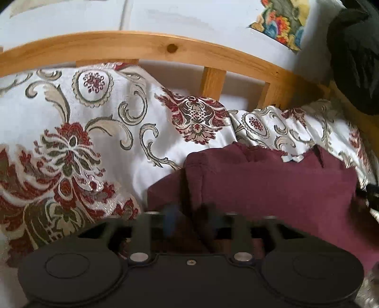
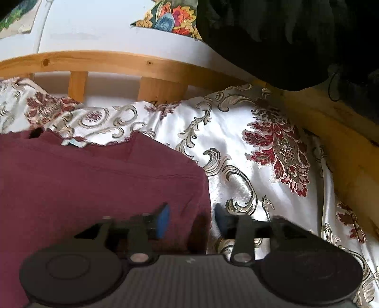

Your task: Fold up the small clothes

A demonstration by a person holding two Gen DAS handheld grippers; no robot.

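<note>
Left wrist view: my left claw (image 1: 189, 213) pinches the maroon garment (image 1: 272, 187) on the bedspread (image 1: 71, 118), below the headboard (image 1: 142, 45). Only the right wrist view shows my right claw (image 2: 191, 216) agape, straddling the garment's edge.

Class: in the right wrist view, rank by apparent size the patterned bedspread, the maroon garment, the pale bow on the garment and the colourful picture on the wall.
1. Patterned bedspread
2. Maroon garment
3. Colourful picture, partly cut off, farther away, so unsure
4. Pale bow
</note>
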